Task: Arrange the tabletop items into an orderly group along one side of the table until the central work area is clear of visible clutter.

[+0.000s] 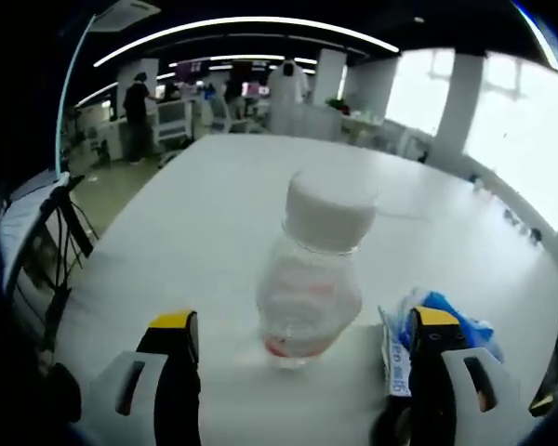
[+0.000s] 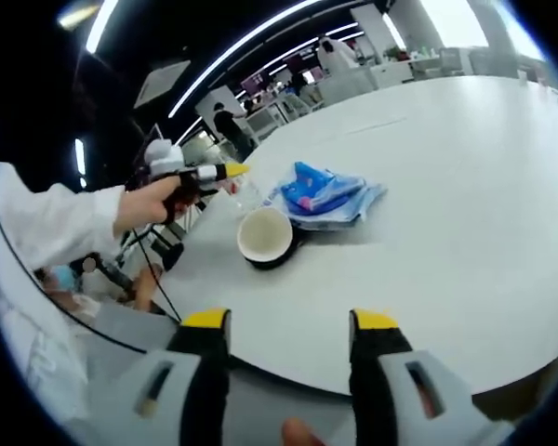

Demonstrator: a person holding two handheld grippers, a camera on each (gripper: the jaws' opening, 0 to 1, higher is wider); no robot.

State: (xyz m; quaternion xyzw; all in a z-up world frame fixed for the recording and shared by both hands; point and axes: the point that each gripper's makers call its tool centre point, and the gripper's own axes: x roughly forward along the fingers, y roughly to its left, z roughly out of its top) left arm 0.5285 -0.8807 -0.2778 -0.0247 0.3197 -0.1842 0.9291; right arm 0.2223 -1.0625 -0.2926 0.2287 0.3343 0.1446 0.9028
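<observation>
Your left gripper (image 1: 302, 334) is wide open, nothing held; the clear bottle (image 1: 312, 279) with a white cap stands upright on the white table (image 1: 195, 214) between its two jaws, not visibly touched. Just right of the bottle, by the right jaw, lies a blue-and-white packet (image 1: 446, 321).

Your right gripper (image 2: 288, 325) is also open and empty (over the table's near edge). In the right gripper view the bottle reads as a white-rimmed round thing (image 2: 265, 237); the packet touches its far-right side, and your left gripper (image 2: 200, 174), in your hand (image 2: 149, 204), sits at its left.
</observation>
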